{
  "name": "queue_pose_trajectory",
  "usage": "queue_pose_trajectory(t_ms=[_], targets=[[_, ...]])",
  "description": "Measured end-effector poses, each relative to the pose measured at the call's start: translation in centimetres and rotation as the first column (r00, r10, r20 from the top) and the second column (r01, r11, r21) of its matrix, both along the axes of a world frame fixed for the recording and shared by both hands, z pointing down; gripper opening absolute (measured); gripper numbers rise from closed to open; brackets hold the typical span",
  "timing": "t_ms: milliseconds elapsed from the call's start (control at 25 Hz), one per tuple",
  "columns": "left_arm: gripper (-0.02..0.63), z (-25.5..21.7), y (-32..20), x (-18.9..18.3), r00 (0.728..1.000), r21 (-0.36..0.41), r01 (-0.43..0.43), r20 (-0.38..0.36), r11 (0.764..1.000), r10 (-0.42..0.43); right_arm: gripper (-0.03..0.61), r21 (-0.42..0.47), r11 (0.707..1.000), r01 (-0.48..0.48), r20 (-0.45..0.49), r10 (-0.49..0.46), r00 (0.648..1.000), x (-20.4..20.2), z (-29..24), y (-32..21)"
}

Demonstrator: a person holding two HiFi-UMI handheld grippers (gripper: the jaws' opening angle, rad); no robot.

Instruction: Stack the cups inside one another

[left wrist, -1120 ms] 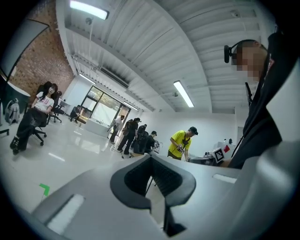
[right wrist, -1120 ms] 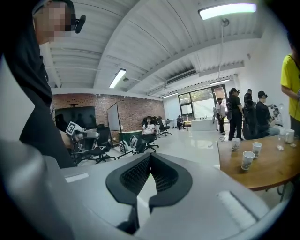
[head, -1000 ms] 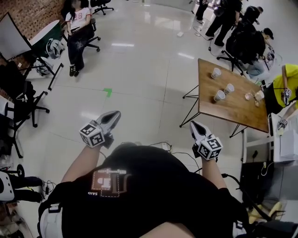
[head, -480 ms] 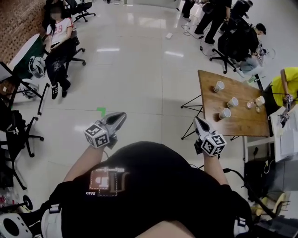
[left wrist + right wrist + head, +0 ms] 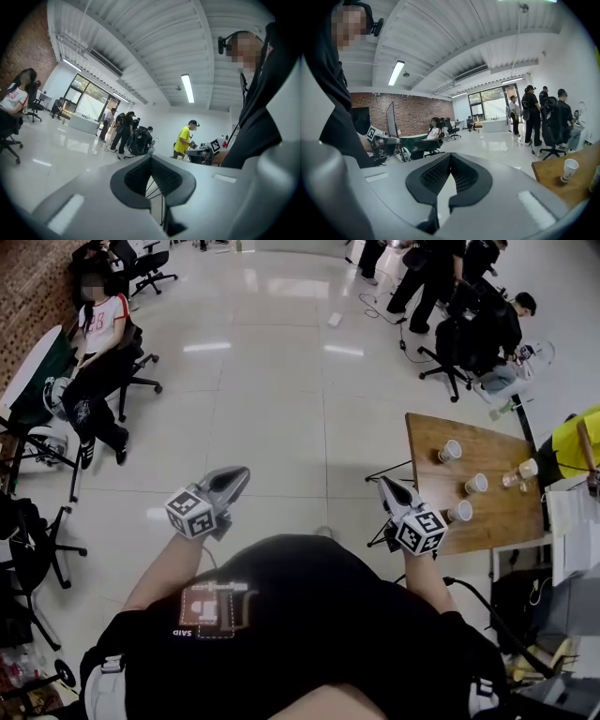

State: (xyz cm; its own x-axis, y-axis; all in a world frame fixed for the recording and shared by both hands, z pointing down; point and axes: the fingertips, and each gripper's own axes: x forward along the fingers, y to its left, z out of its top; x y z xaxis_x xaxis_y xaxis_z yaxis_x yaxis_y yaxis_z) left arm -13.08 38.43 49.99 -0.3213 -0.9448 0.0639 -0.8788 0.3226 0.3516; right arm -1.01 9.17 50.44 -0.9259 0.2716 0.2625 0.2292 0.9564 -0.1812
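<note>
Wooden bench (image 5: 497,517) with unstacked paper cups (image 5: 476,484) well apart from both: left gripper (image 5: 239,472) and right gripper (image 5: 382,482) closed, empty, likely because nothing's within reach yet.

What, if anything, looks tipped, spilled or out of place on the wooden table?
Nothing stands out. The paper cups stand apart on the wooden table, unstacked, and none looks tipped or spilled, though they are small in the head view. The left tool and right tool are shut and empty.
</note>
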Motion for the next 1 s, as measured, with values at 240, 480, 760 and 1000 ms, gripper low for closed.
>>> queue_pose_trajectory(t_ms=[240,480,760,1000], targets=[[0.002,-0.4,-4.4,-7.8,0.992,-0.002,0.119,0.032,0.993,-0.119,0.014,0.002,0.993,0.119,0.014,-0.119,0.993,-10.8,0.8,-5.7],[0.002,-1.1,-8.0,-14.1,0.970,0.006,0.243,0.019,0.970,-0.243,0.014,0.035,0.964,0.264,0.015,-0.265,0.964,-20.5,0.1,-9.2],[0.002,0.3,-10.9,-20.6,0.979,-0.013,0.205,-0.015,0.979,-0.205,0.014,0.005,0.970,0.243,-0.004,-0.243,0.970,-26.8,1.8,-11.5],[0.002,0.3,-13.0,-29.8,0.999,0.006,0.043,0.003,0.999,-0.043,0.014,0.013,0.997,0.082,-0.004,-0.082,0.997,-30.7,1.6,-12.1]])
